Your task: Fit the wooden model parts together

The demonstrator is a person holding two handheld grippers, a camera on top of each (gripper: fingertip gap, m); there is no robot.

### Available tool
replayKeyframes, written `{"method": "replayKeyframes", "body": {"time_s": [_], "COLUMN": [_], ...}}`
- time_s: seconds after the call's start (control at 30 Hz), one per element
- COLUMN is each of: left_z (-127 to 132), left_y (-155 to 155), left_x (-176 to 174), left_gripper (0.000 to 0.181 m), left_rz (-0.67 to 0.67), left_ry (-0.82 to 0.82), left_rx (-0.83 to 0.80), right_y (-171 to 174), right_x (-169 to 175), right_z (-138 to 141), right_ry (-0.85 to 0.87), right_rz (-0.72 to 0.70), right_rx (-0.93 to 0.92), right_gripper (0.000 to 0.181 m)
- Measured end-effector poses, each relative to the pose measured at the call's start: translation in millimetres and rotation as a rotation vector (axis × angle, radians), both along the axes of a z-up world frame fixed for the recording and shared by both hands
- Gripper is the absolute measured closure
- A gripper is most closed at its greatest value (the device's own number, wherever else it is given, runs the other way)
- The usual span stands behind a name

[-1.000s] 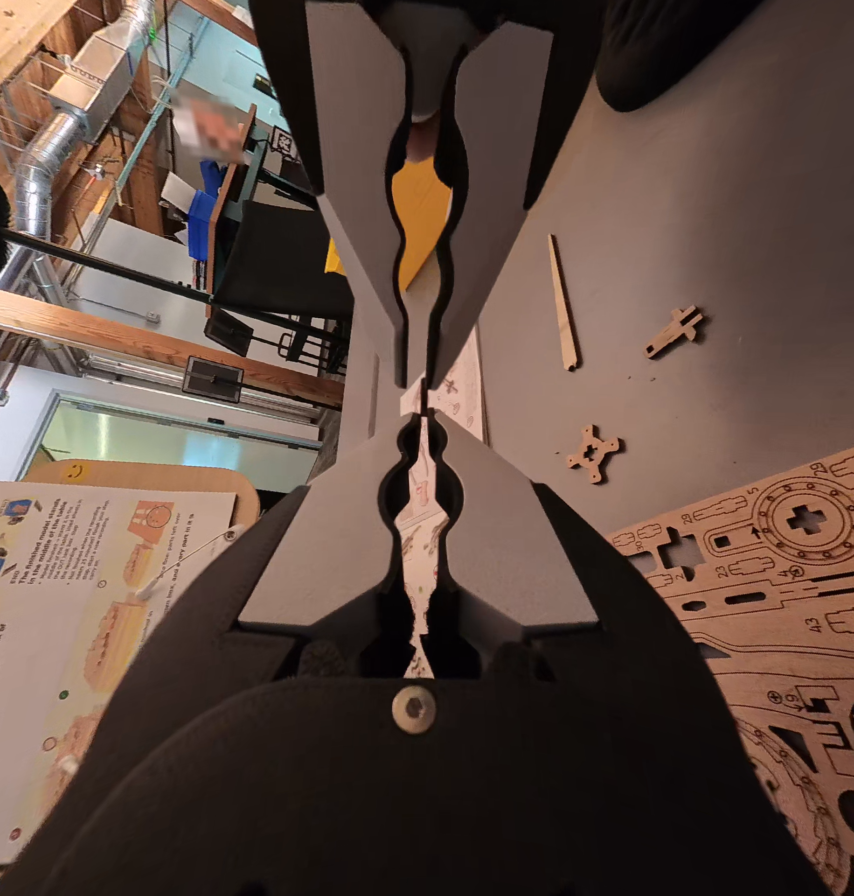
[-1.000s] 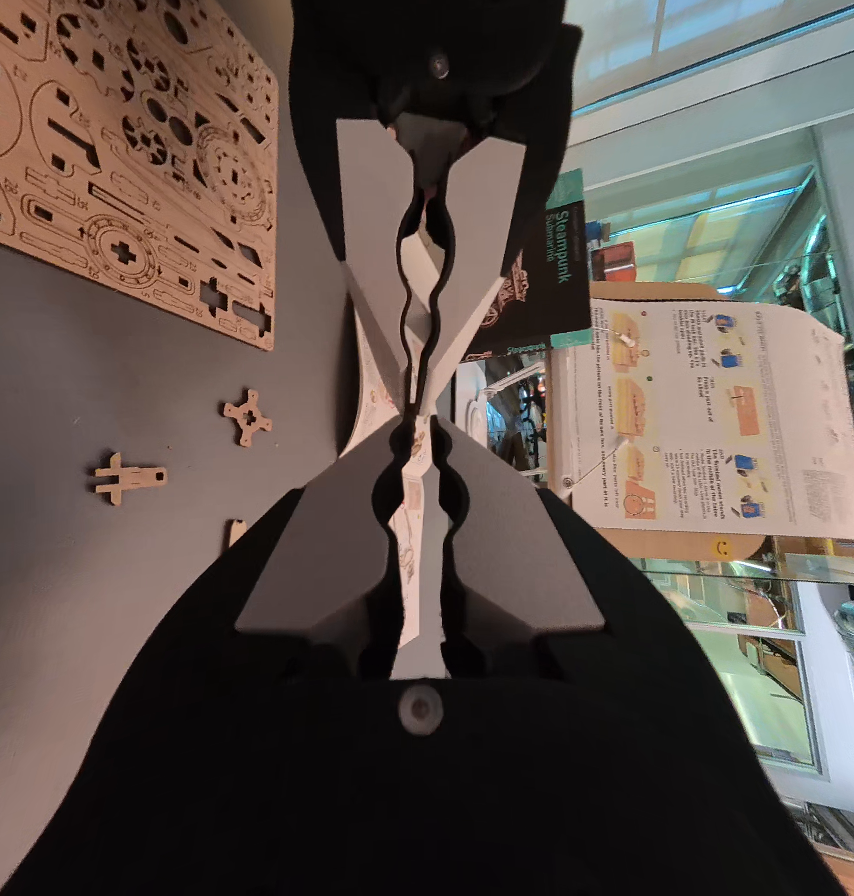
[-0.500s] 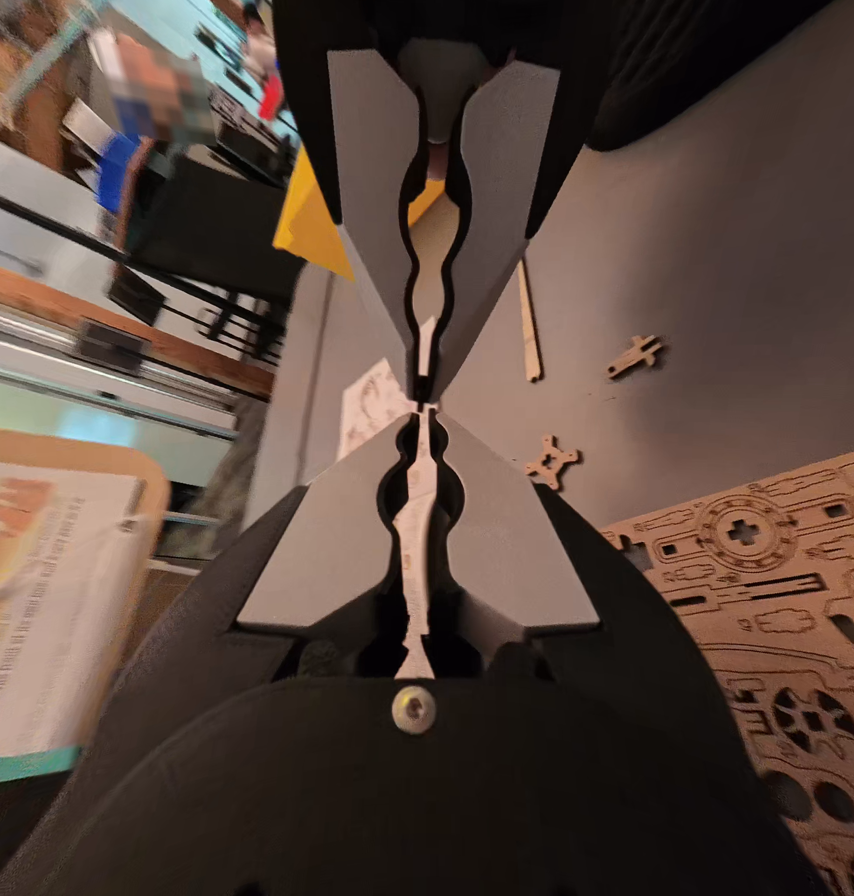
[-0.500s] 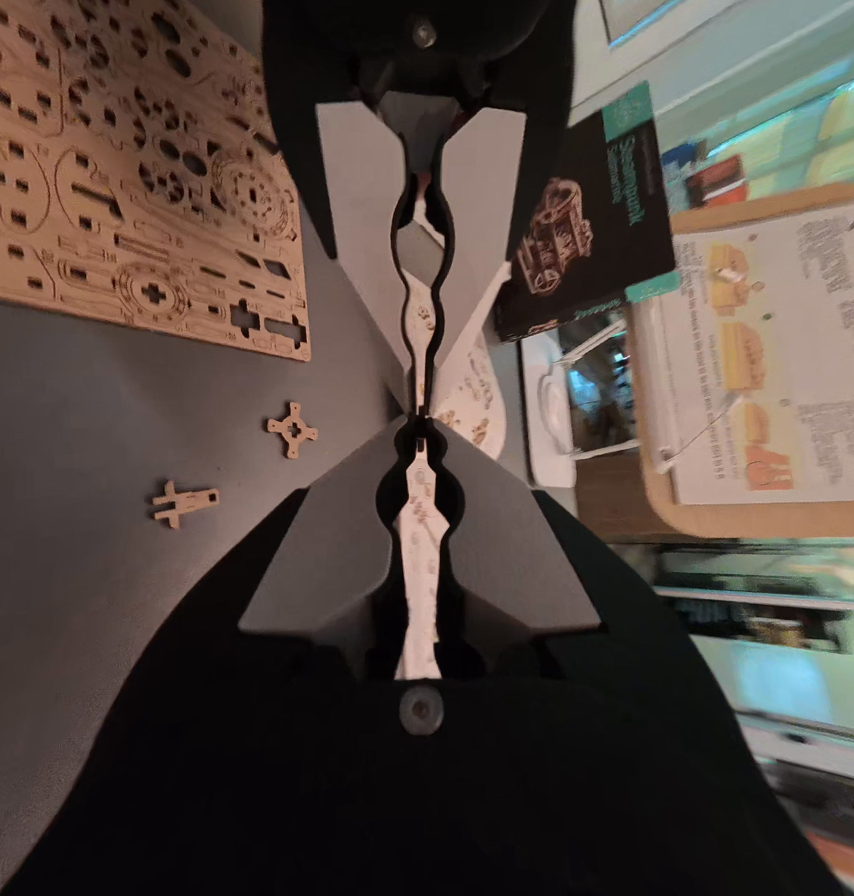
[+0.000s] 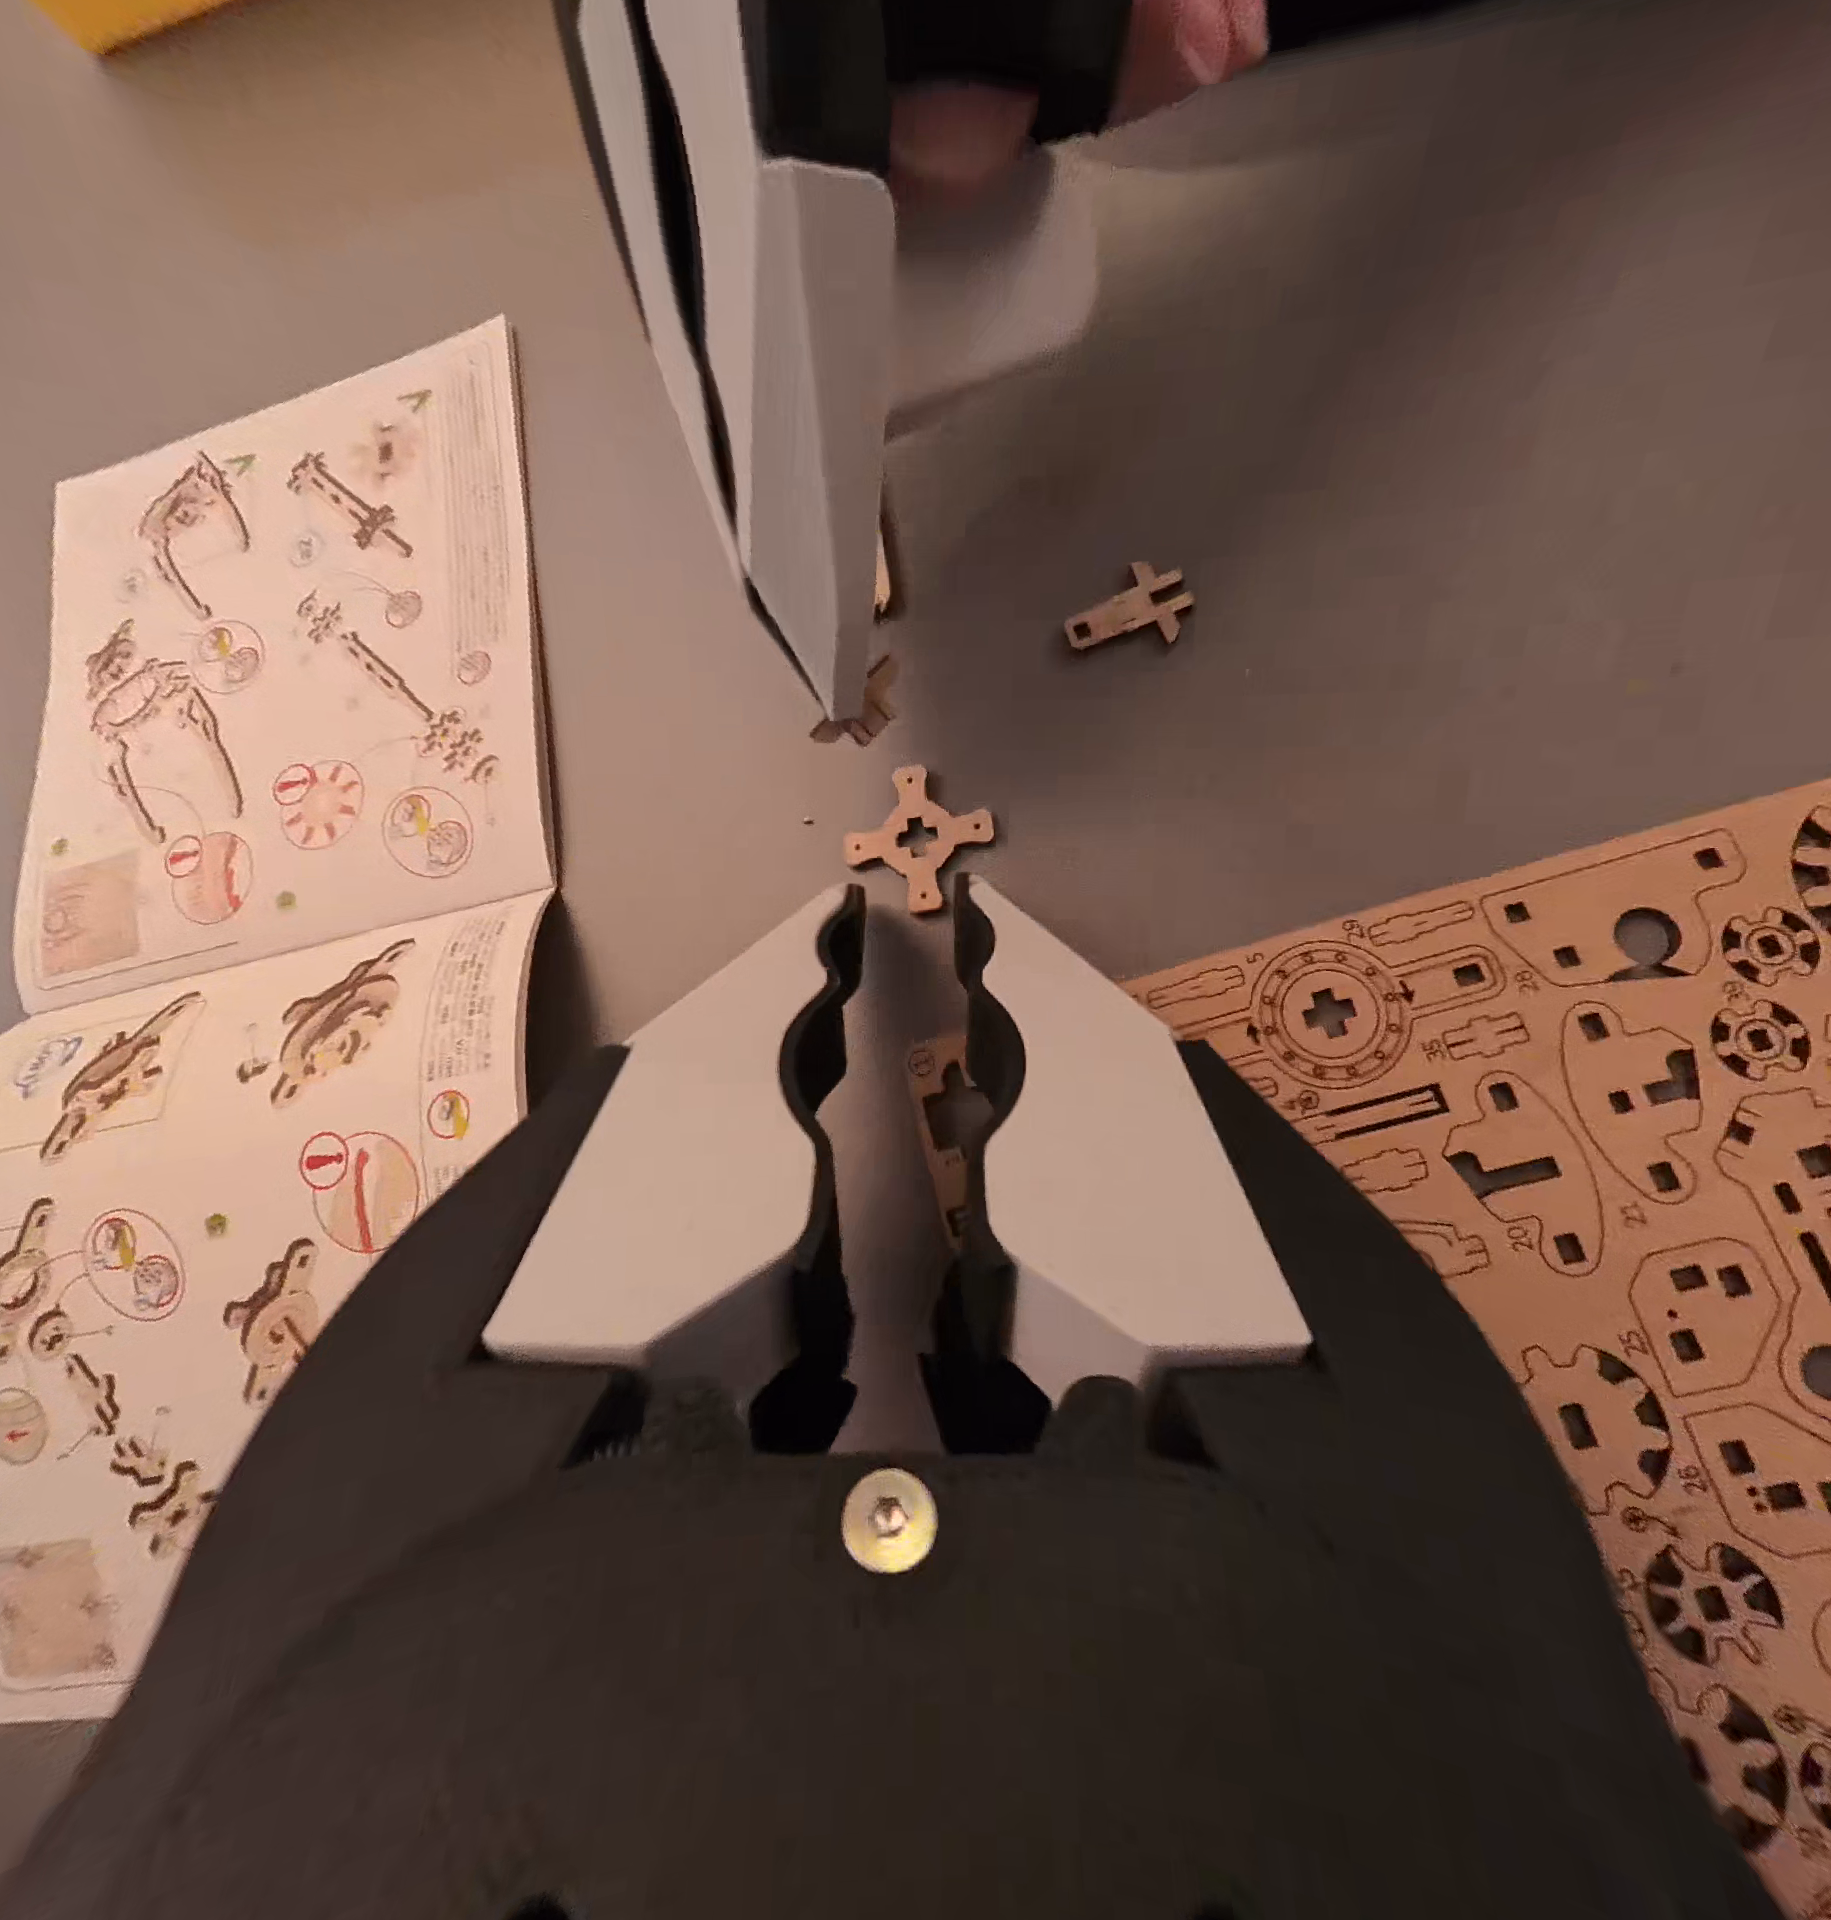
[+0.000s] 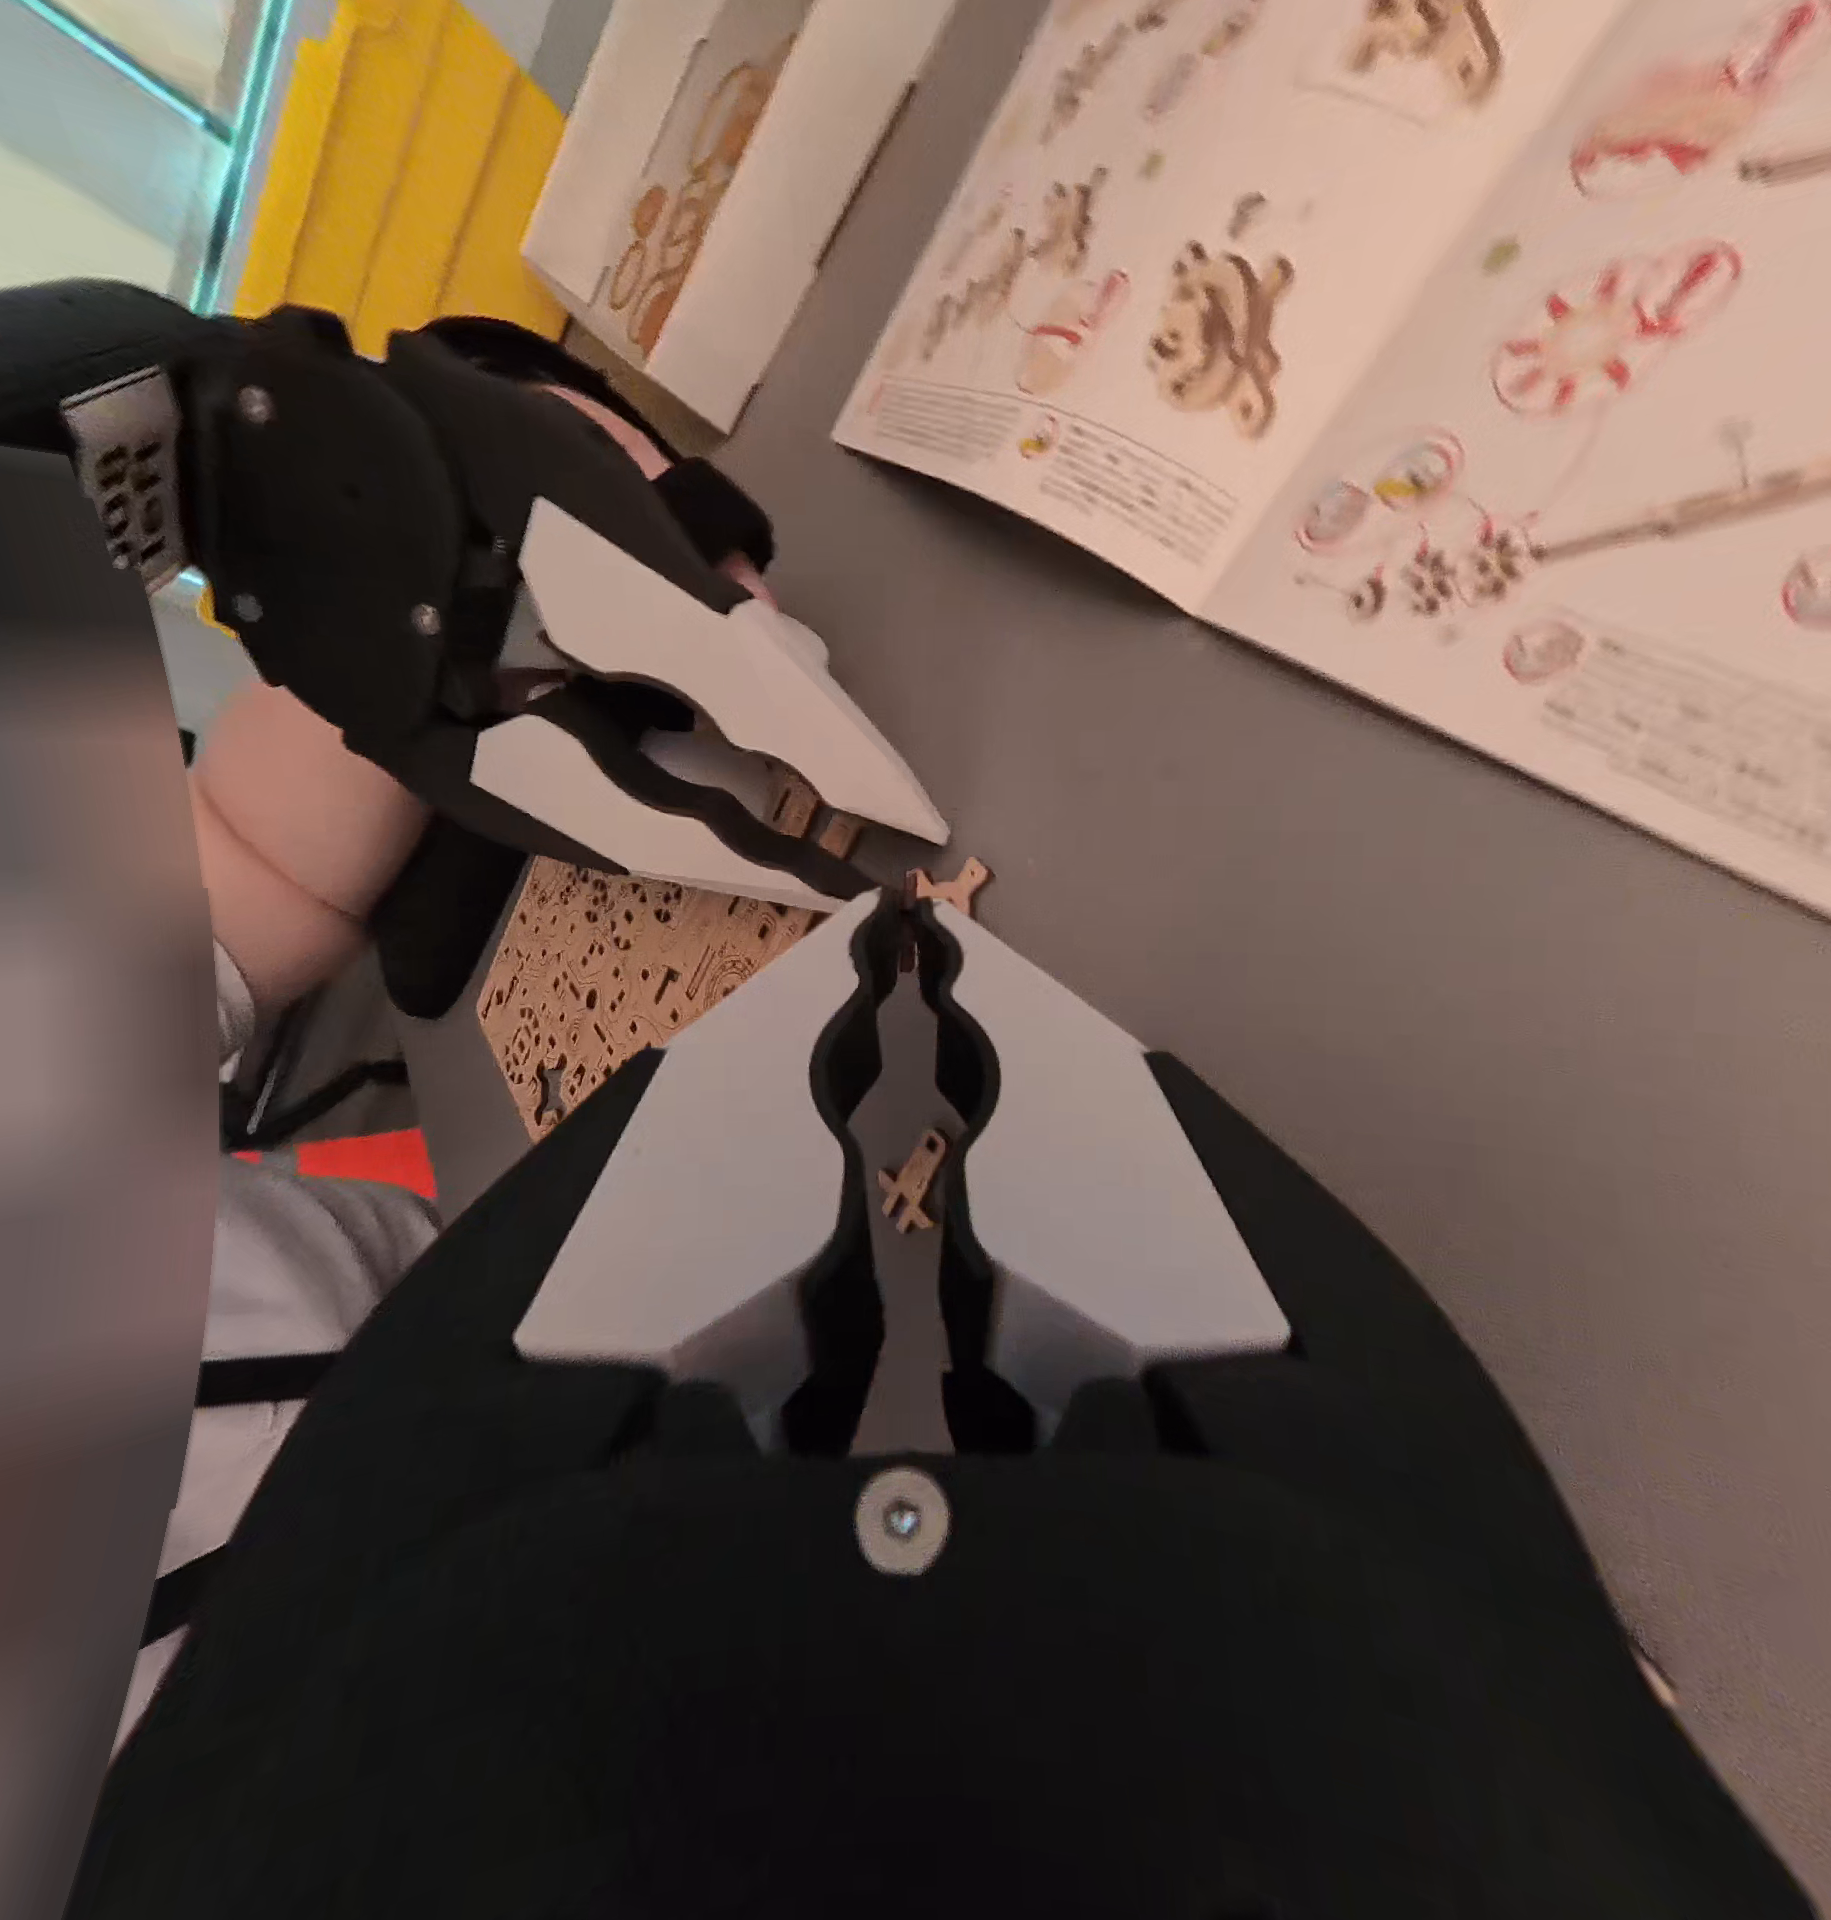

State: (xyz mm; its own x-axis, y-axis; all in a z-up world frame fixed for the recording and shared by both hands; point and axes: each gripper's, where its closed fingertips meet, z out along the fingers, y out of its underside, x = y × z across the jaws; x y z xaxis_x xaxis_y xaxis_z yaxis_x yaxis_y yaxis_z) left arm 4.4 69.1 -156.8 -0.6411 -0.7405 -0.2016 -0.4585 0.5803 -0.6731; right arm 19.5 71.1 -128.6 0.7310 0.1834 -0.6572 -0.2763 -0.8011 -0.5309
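Booklet (image 5: 277,790) released onto table, left hand-held gripper (image 5: 909,914) opened

Two hand-held grippers are counted: the left hand-held gripper (image 5: 909,902) and the right hand-held gripper (image 6: 898,906).

Three loose wooden pieces are counted on the tabletop (image 5: 1410,436): one cross-shaped piece (image 5: 919,854) just ahead of the left fingertips, one keyed piece (image 5: 1129,609) farther ahead and to the right, and one strip piece (image 5: 869,698) largely hidden at the right hand-held gripper's tips.

One laser-cut wooden sheet (image 5: 1617,1195) is counted to the right of the left hand-held gripper.

One open instruction booklet (image 5: 267,883) is counted to its left.
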Motion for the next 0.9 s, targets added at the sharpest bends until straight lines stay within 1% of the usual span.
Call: {"method": "replayKeyframes", "body": {"time_s": [0.07,0.1,0.2,0.33,0.4,0.47,0.53,0.6,0.67,0.9], "left_z": [-1,-1,-2,-2,-1,-1,0,2,2,1], "left_y": [-2,-3,-7,-19,-20,-15,-9,-4,-3,-9], "left_x": [0,-2,-4,-7,-6,-4,-4,-1,0,2], "left_gripper": [0.169,0.174,0.175,0.175,0.172,0.166,0.161,0.155,0.149,0.149], "left_rz": [0.007,0.004,0.008,-0.032,-0.030,-0.014,0.006,0.033,0.044,0.037], "left_ry": [0.021,0.032,0.060,0.062,0.056,0.050,0.047,0.043,0.052,0.048], "left_rx": [-0.005,-0.016,-0.028,-0.010,0.000,0.009,0.011,-0.001,-0.019,-0.036], "right_y": [-1,-2,-6,-10,-10,-7,-5,-3,1,0], "right_x": [-1,-3,-4,-4,-7,-7,-10,-11,-7,-9], "right_z": [2,2,-4,-12,-8,-5,-4,-7,-9,-17], "right_ry": [0.053,0.073,0.055,0.028,0.044,0.026,0.006,-0.017,-0.045,-0.035], "right_rz": [-0.022,-0.029,-0.029,-0.030,-0.016,0.003,0.050,0.079,0.072,0.074], "right_rx": [-0.014,-0.024,-0.065,-0.097,-0.096,-0.084,-0.083,-0.102,-0.098,-0.105], "right_gripper": [0.181,0.181,0.181,0.181,0.181,0.181,0.181,0.181,0.181,0.181]}}
